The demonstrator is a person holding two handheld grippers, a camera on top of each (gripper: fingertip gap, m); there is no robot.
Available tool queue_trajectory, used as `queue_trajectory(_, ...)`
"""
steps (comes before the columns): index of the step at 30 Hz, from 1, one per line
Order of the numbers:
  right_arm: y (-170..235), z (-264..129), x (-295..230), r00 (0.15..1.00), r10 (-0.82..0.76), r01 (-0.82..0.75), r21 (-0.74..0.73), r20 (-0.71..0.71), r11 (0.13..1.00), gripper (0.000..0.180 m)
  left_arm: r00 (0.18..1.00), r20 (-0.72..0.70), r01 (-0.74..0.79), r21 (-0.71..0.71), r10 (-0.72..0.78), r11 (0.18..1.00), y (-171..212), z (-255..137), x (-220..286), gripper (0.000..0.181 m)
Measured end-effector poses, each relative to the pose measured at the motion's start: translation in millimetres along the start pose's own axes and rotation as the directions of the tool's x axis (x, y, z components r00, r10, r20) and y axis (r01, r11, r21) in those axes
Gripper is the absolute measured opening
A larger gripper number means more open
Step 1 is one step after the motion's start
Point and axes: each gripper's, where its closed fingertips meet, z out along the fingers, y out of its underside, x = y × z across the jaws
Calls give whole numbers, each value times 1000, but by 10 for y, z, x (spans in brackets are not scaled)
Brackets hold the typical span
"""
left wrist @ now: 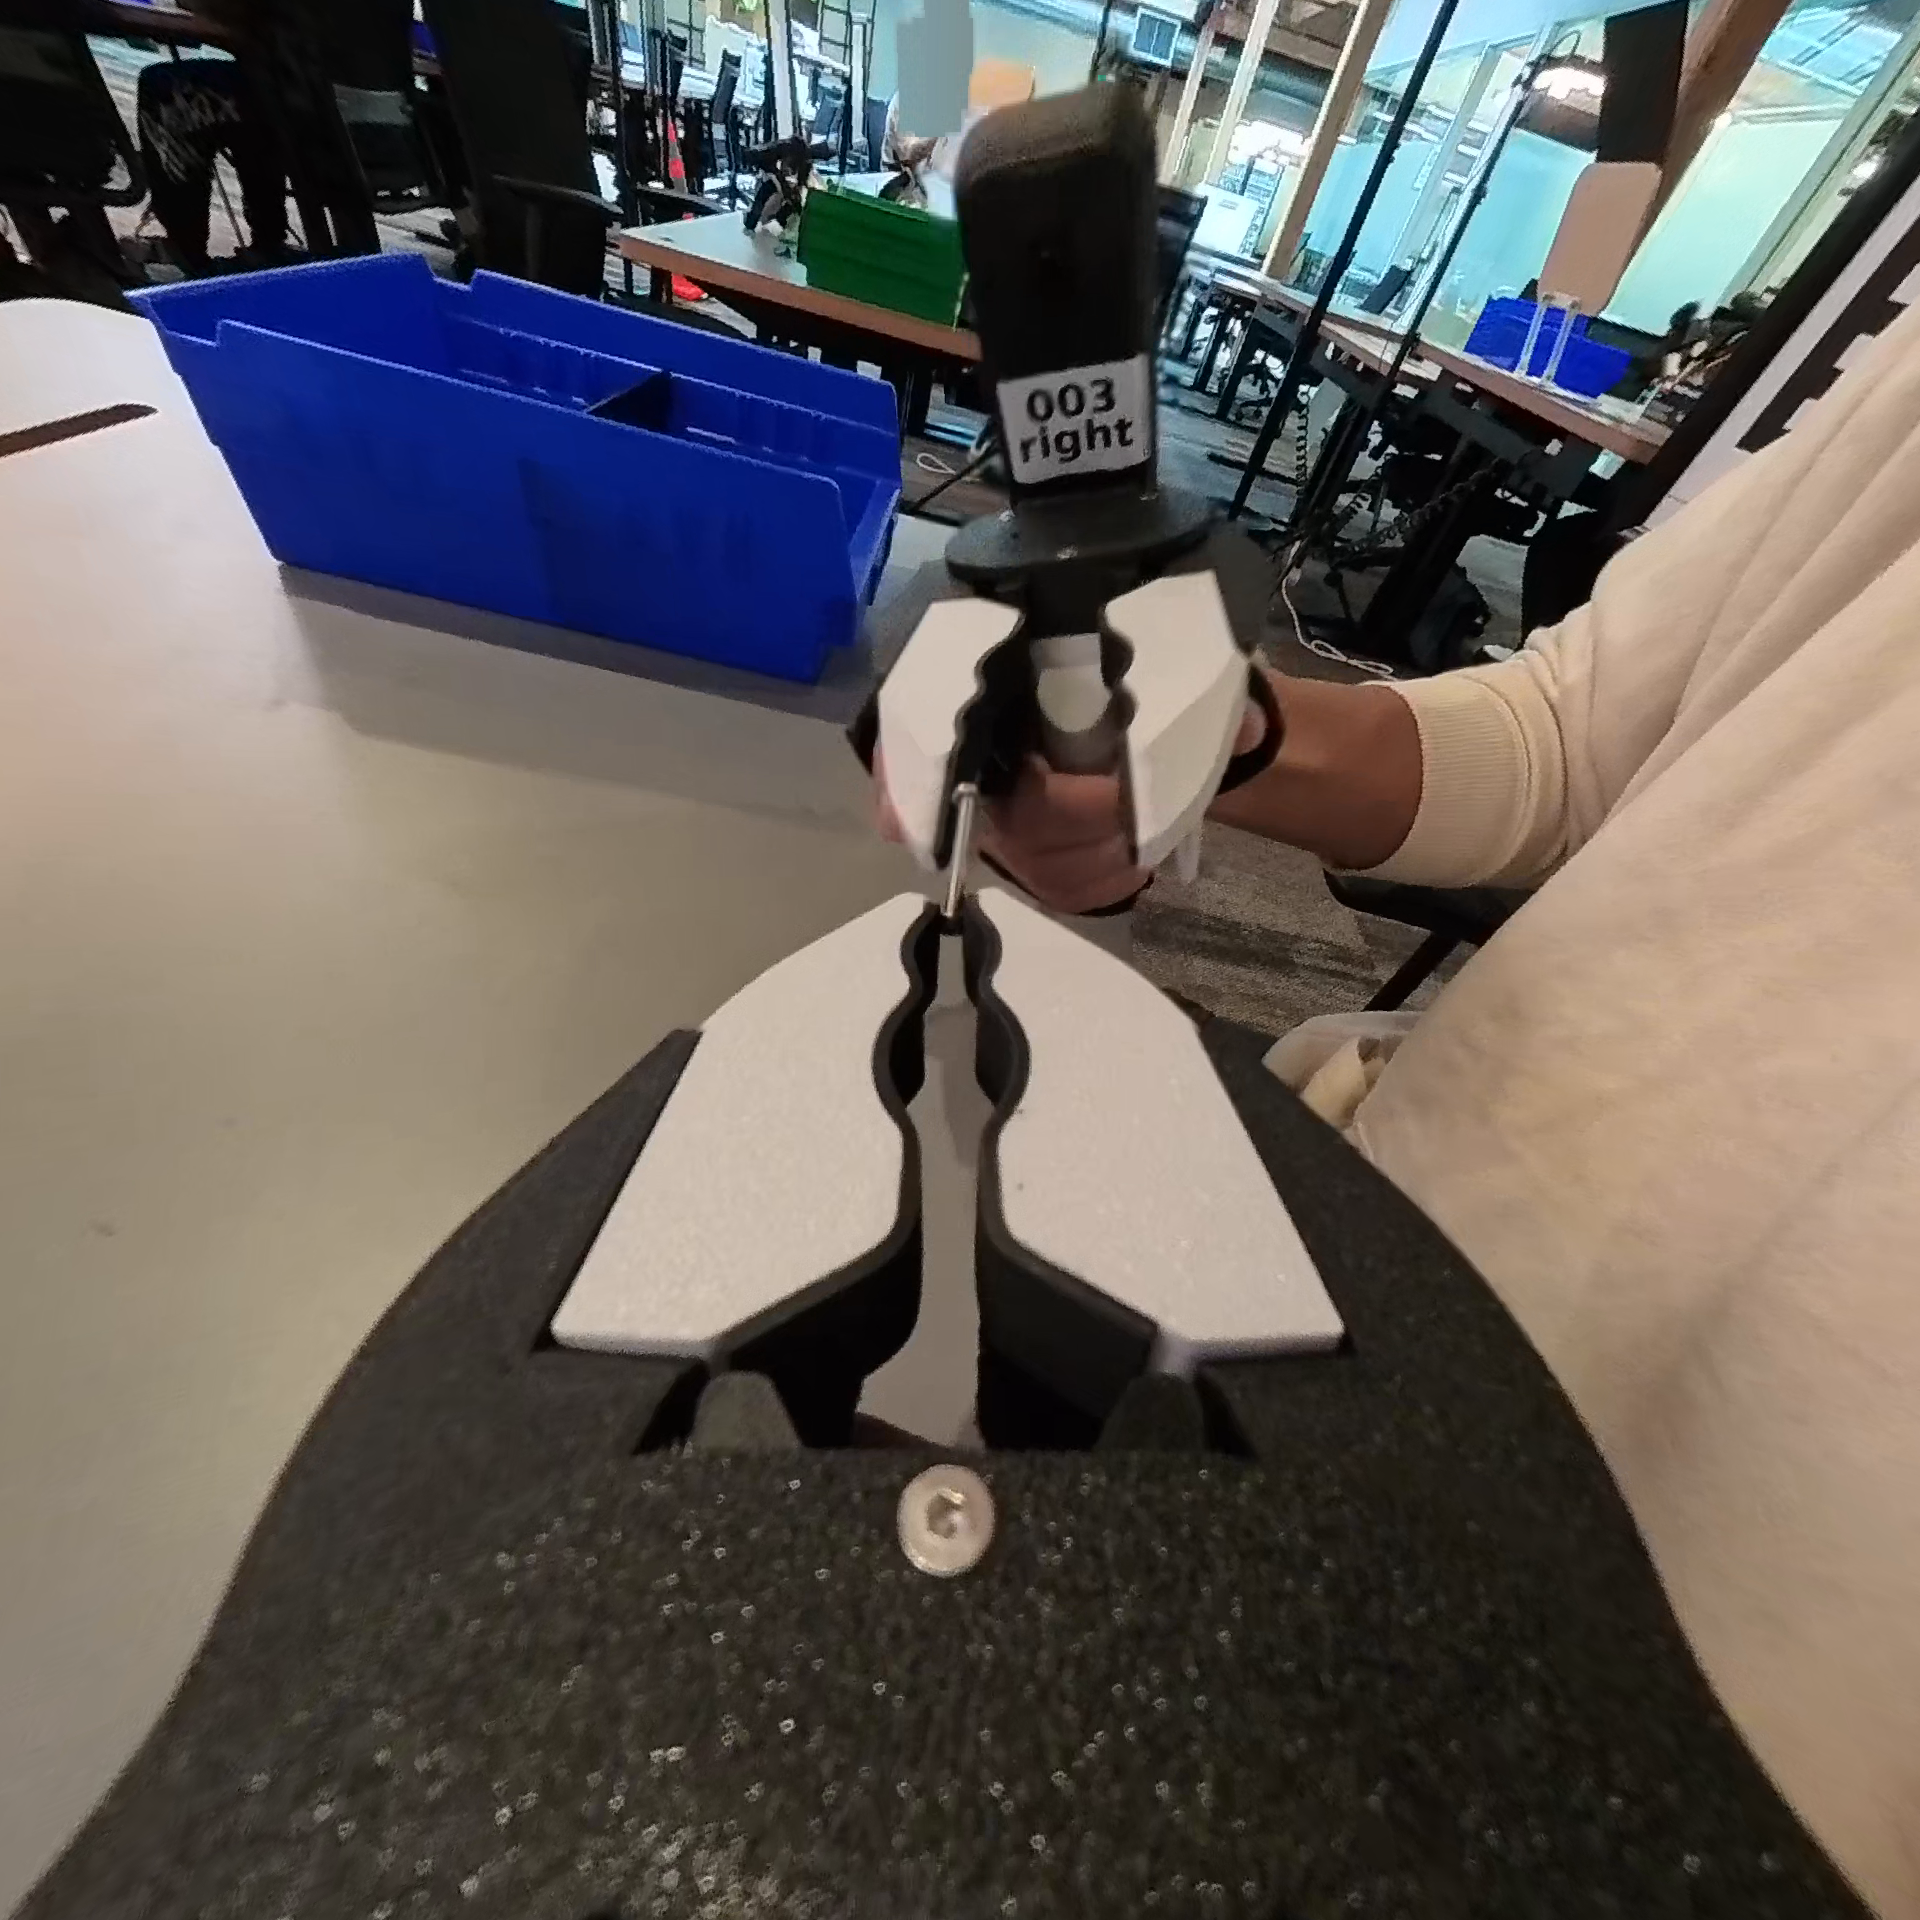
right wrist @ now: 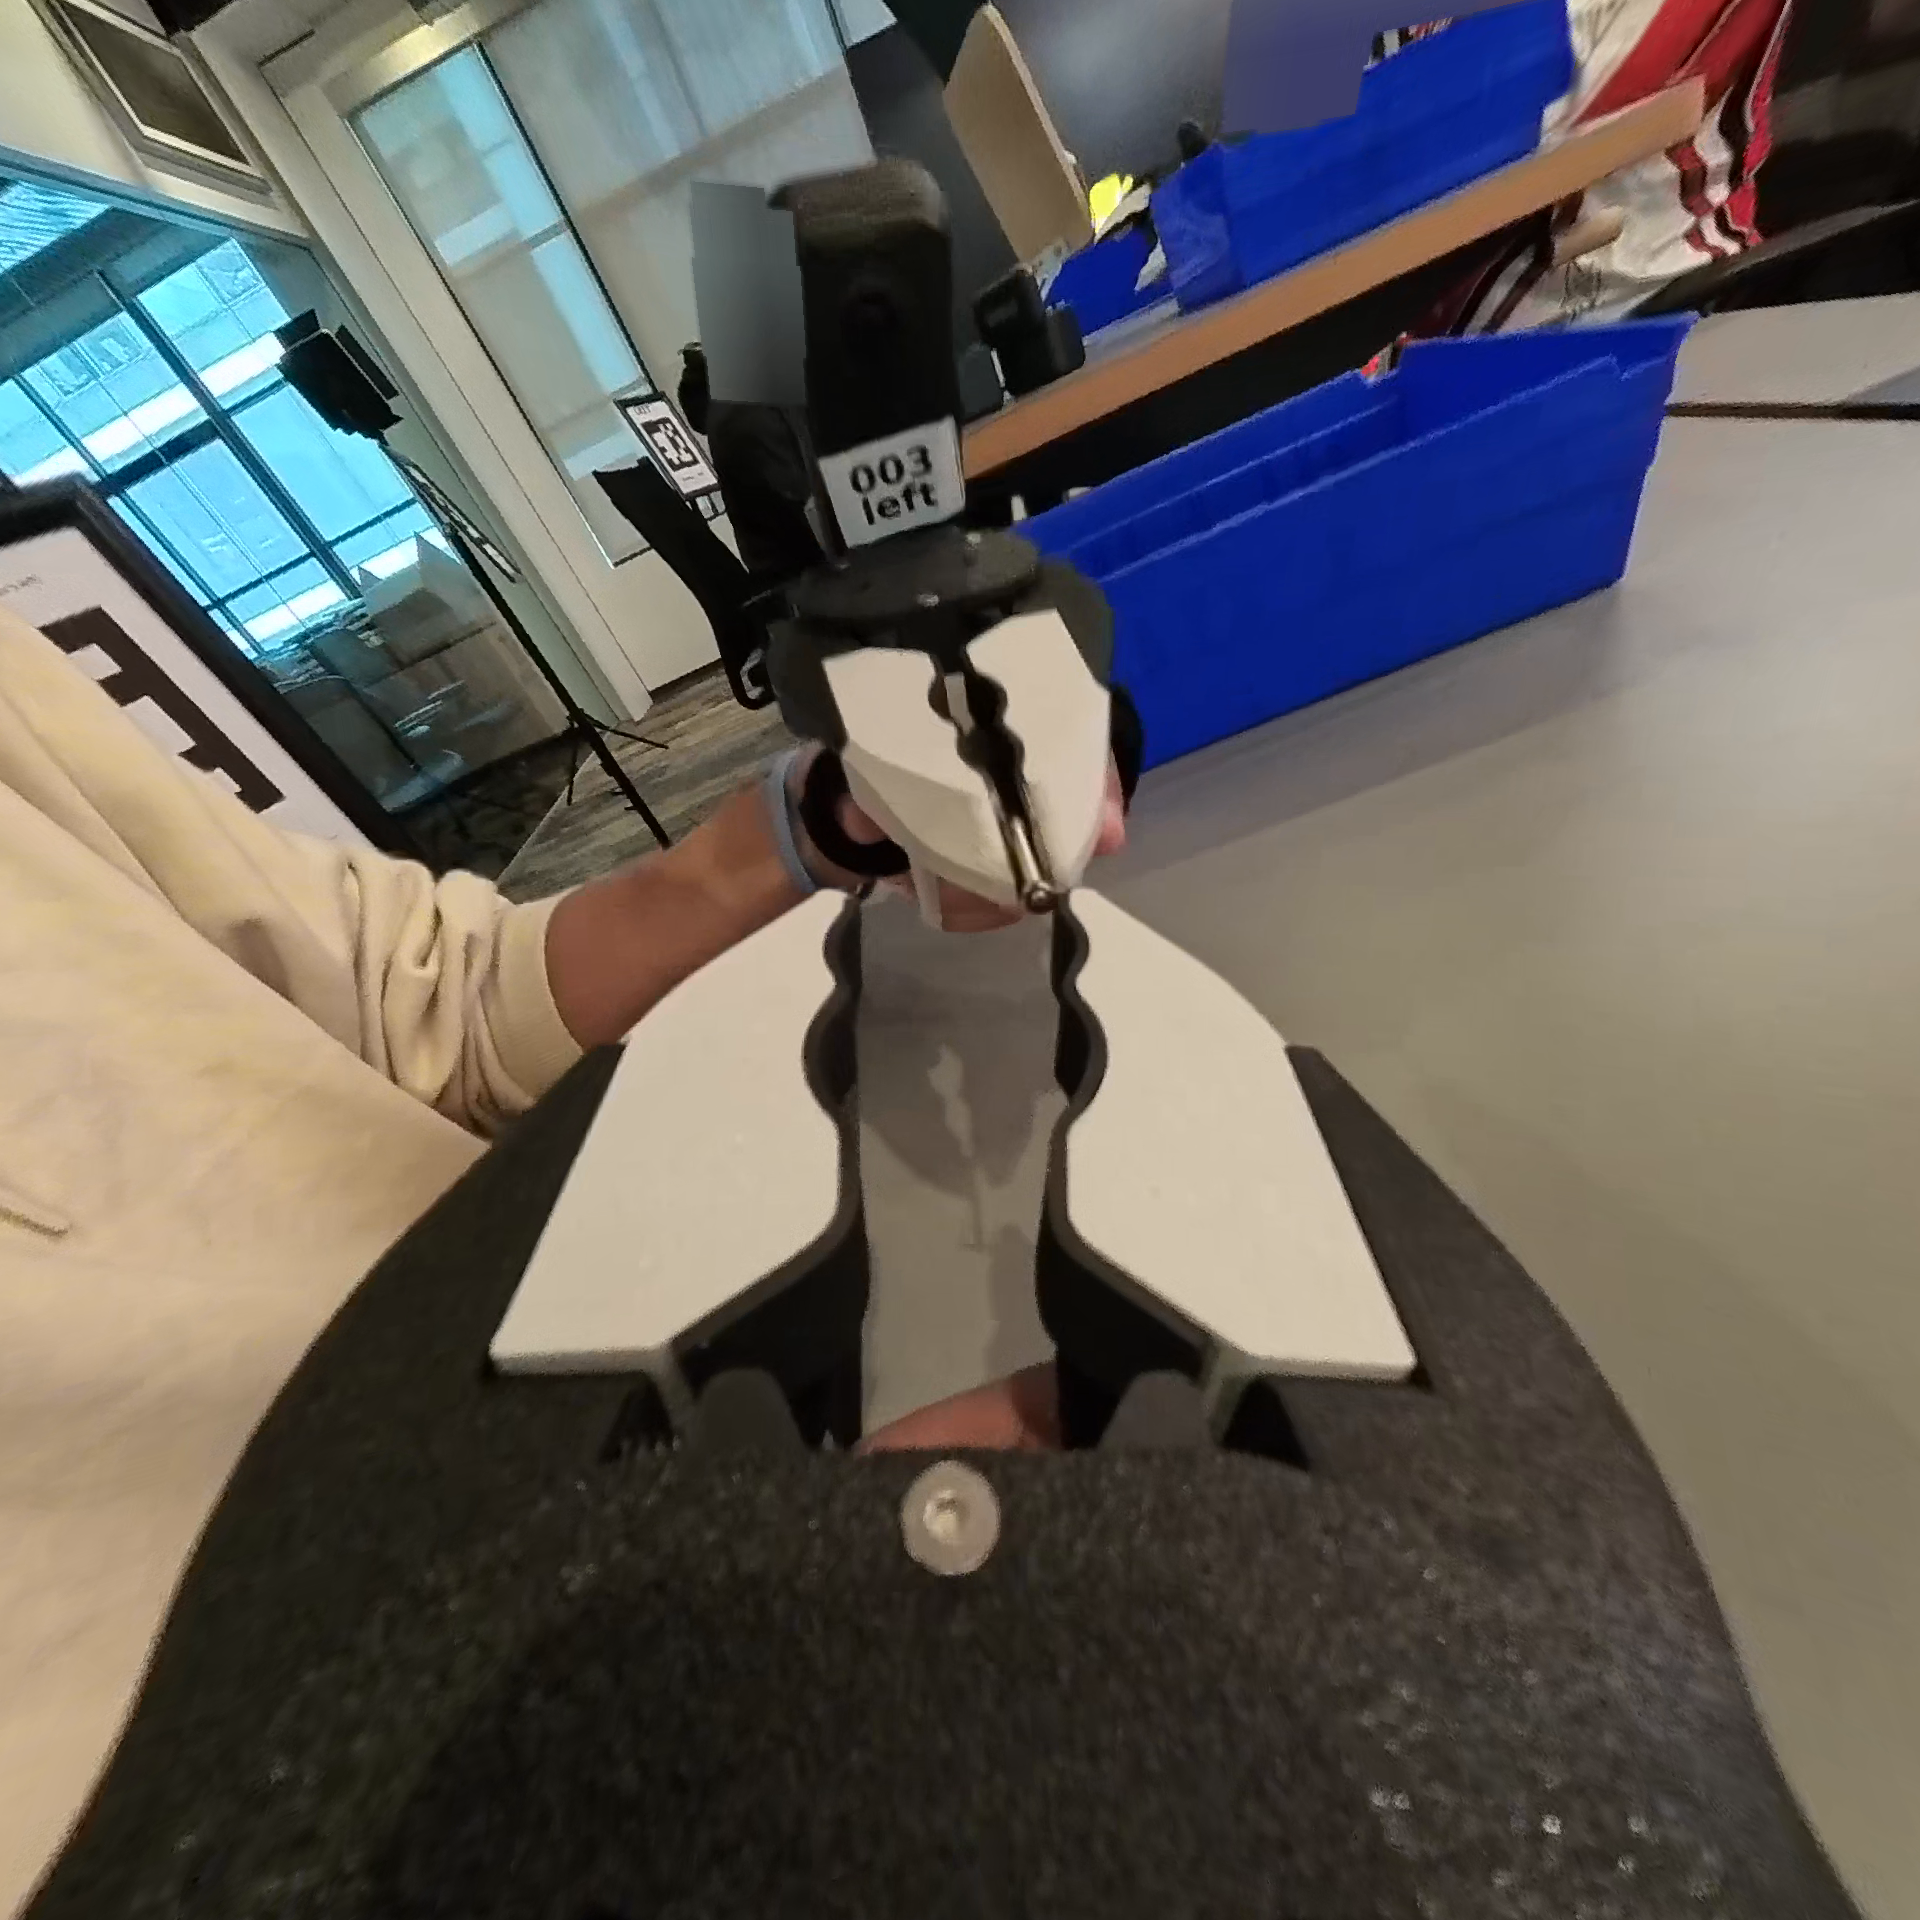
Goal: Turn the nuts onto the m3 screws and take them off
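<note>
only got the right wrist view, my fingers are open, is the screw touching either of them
Observer: In the left wrist view the screw lies along the inner edge of one finger of the right gripper; the other finger is well apart from it.
Operator: is the left one really clamped on it
Observer: Yes, the left gripper shows its tips shut on the screw's near end.
Operator: does the bin have sections
Observer: One divider crosses the bin.
</note>
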Motion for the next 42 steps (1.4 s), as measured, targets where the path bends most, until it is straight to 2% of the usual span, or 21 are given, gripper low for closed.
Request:
queue_trajectory(5, -144, -45, 18, 999, -35, 36, 18, -20, 999, 34, 1000, -4, 8, -17, -8, 1000, 62, 24, -8, 4)
queue_trajectory(11, 51, -36, 41, 999, -17, 17, -29, -28, 999, 35, 1000, -5, 2, 0, -2, 1000, 8, -3, 3, 4)
queue_trajectory(17, -167, -53, -37, 998, -65, 65, 12, -21, 998, 34, 1000, -1, 6, -17, -6, 1000, 63, 12, -11, 4)
queue_trajectory(23, 40, -40, 47, 998, -47, 45, -46, -40, 998, 34, 1000, -1, -4, -6, 4, 1000, 13, -1, 8, 4)
queue_trajectory(30, -158, -70, -17, 997, -68, 69, 9, -34, 998, 33, 1000, 7, 0, -26, 0, 1000, 69, 18, -16, 4)
queue_trajectory(35, 29, -48, 39, 998, -40, 38, -39, -40, 999, 34, 1000, 3, -7, -2, 7, 1000, 1, -17, 4, 4)
queue_trajectory(42, -129, -45, -18, 996, -74, 74, -4, -43, 997, 34, 1000, 12, -2, -23, 2, 1000, 61, -12, -23, 4)
